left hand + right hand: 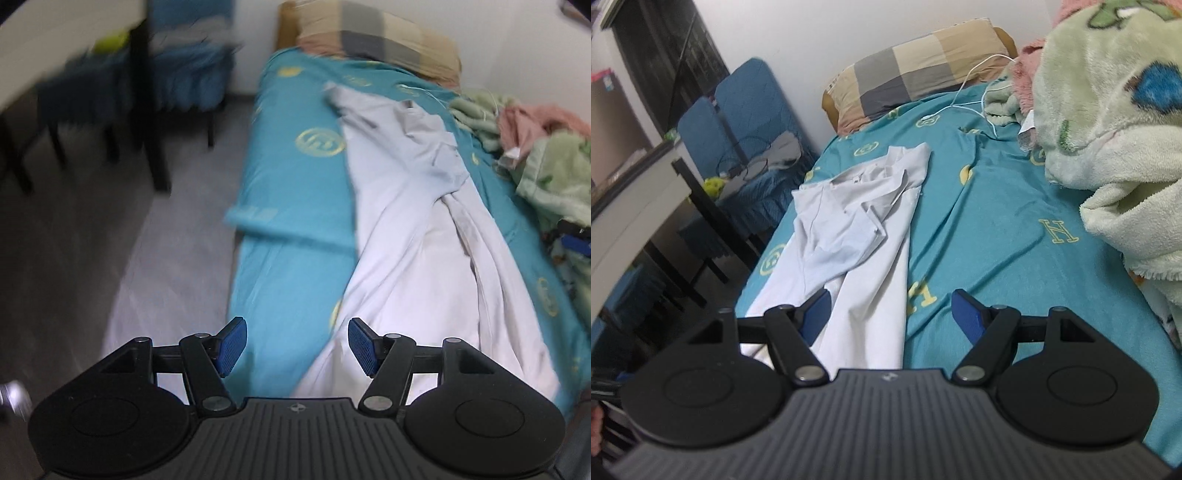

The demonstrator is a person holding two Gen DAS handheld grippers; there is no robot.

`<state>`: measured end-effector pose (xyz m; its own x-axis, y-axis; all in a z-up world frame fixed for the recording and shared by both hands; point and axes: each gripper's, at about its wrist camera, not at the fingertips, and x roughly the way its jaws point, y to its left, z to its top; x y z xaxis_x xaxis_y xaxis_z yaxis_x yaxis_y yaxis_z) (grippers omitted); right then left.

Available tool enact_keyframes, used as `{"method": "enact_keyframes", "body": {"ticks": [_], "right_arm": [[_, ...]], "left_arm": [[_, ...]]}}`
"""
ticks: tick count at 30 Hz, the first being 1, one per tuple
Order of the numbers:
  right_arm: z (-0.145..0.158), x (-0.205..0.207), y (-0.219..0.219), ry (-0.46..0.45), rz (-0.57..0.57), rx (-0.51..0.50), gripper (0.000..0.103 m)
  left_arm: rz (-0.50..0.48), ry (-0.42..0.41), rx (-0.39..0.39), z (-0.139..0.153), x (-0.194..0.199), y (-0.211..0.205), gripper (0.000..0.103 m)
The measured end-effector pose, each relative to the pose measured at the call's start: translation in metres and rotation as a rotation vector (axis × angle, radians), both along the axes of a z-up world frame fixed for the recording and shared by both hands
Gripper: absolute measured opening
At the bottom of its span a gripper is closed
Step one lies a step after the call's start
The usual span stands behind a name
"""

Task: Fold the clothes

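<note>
Standing wide apart, the jaws of the left gripper (pixel 294 346) hold nothing; its blue pads (pixel 231 346) are seen above the near end of the bed, with the teal sheet (pixel 295 177) and the hem of the white shirt (pixel 406 258) showing between them, and contact cannot be determined. The right gripper (pixel 891 315) is likewise spread wide and empty, its pads (pixel 966 314) poised over the lower edge of the white shirt (pixel 857 236) and the teal sheet (pixel 990 221) beside it.

One shirt is counted. One checked pillow (pixel 912 70) is noted at the head of the bed, one white cable (pixel 971 92) trailing across the sheet, and one heap of green and pink fleece blankets (pixel 1108 129) along the wall side. Two blue chair backs (pixel 738 110) are seen beside the bed, next to one table (pixel 631 206).

The shirt lies lengthwise on the sheet, collar toward the pillow, rumpled, its upper part creased and partly doubled over.
</note>
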<state>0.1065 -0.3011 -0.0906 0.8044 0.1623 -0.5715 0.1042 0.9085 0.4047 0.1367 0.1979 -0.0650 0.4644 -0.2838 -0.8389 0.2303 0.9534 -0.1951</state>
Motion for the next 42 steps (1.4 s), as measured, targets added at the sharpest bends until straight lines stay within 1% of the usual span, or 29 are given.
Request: {"method": "enact_keyframes", "body": {"ticks": [2,5,8,9,11,12,13,14,15,16,18,19,23,26,28,29,31,33,35,38,42], "right_arm": [[0.004,-0.007,0.003,0.007,0.006,0.026,0.074],[0.011,-0.021,0.008,0.014,0.007,0.068,0.074],[0.017,-0.033,0.015,0.02,0.006,0.098,0.074],[0.018,-0.035,0.018,0.022,0.005,0.094,0.074],[0.019,-0.037,0.024,0.029,0.002,0.082,0.074],[0.018,-0.036,0.025,0.034,0.003,0.078,0.074],[0.017,-0.035,0.027,0.039,0.004,0.073,0.074],[0.016,-0.035,0.028,0.043,0.005,0.068,0.074],[0.015,-0.034,0.03,0.048,0.006,0.063,0.074],[0.014,-0.033,0.032,0.053,0.007,0.059,0.074],[0.012,-0.032,0.035,0.063,0.01,0.049,0.074],[0.01,-0.031,0.036,0.068,0.011,0.044,0.074],[0.006,-0.029,0.043,0.087,0.015,0.025,0.074],[0.003,-0.024,0.044,0.096,0.042,0.087,0.074],[0.0,-0.02,0.044,0.101,0.063,0.136,0.074],[-0.001,-0.018,0.044,0.103,0.074,0.161,0.074],[-0.003,-0.014,0.044,0.108,0.095,0.21,0.074],[-0.008,-0.003,0.044,0.128,0.122,0.293,0.074],[-0.012,0.013,0.045,0.143,0.14,0.358,0.075],[-0.019,0.045,0.049,0.158,0.154,0.392,0.075],[-0.046,0.095,0.056,0.185,0.144,0.426,0.075]], "left_arm": [[-0.011,0.029,-0.063,-0.009,-0.01,0.021,0.064],[-0.044,0.064,-0.169,-0.027,-0.023,0.04,0.067],[-0.054,0.115,-0.207,-0.053,-0.028,0.051,0.067],[-0.055,0.126,-0.195,-0.06,-0.029,0.052,0.067],[-0.063,0.132,-0.181,-0.07,-0.031,0.053,0.06],[-0.07,0.128,-0.185,-0.072,-0.032,0.054,0.058],[-0.083,0.126,-0.191,-0.073,-0.034,0.053,0.05],[-0.106,0.119,-0.188,-0.071,-0.035,0.048,0.033],[-0.129,0.109,-0.175,-0.069,-0.037,0.043,0.025],[-0.155,0.092,-0.132,-0.065,-0.04,0.037,0.009],[-0.208,0.065,-0.037,-0.054,-0.045,0.023,0.005],[-0.234,0.054,-0.012,-0.044,-0.047,0.018,0.003],[-0.326,-0.01,0.053,0.008,-0.064,-0.016,0.003],[-0.351,-0.059,0.089,0.048,-0.085,-0.045,0.003],[-0.355,-0.087,0.109,0.063,-0.103,-0.071,0.002],[-0.359,-0.097,0.107,0.067,-0.11,-0.084,0.002],[-0.371,-0.125,0.111,0.07,-0.129,-0.106,0.001],[-0.377,-0.143,0.124,0.068,-0.143,-0.126,0.001],[-0.38,-0.13,0.112,0.058,-0.15,-0.141,0.001],[-0.369,-0.11,0.118,0.041,-0.154,-0.153,0.001],[-0.316,-0.074,0.076,0.031,-0.147,-0.146,0.001]]}}
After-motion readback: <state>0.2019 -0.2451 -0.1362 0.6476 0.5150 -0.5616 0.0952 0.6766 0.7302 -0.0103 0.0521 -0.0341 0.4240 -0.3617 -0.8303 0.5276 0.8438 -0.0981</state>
